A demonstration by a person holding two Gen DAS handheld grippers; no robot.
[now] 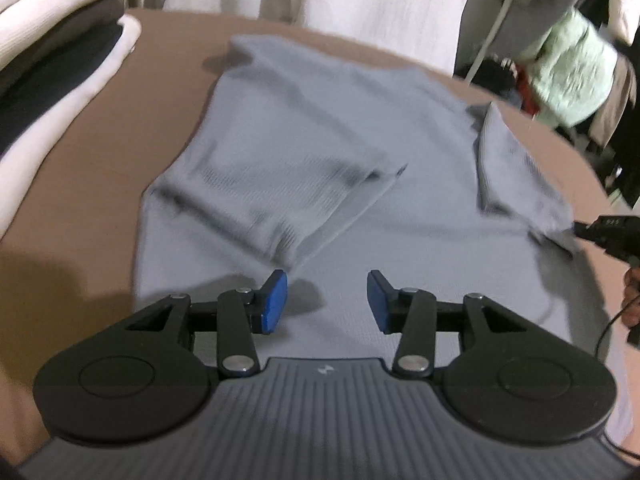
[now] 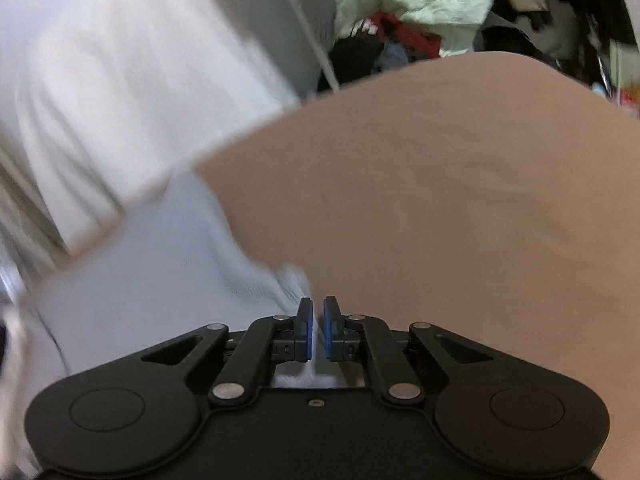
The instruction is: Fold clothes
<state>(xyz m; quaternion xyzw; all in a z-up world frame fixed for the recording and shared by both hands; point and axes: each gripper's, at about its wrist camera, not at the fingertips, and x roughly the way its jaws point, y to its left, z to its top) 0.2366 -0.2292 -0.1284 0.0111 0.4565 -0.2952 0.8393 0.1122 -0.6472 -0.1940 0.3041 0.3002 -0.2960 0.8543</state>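
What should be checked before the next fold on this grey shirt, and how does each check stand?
1. Left sleeve folded onto the grey shirt: ok.
2. Right sleeve folded in: not ok, partly turned over, its end near the table edge.
3. Left gripper free: ok, jaws apart, nothing between them.
4. Right gripper gripping the shirt edge: cannot tell; jaws nearly together, pale fabric in the gap, pads not clearly pressing.
5. Shirt body flat on the brown table: ok.
6. Folded stack clear of the shirt: ok.
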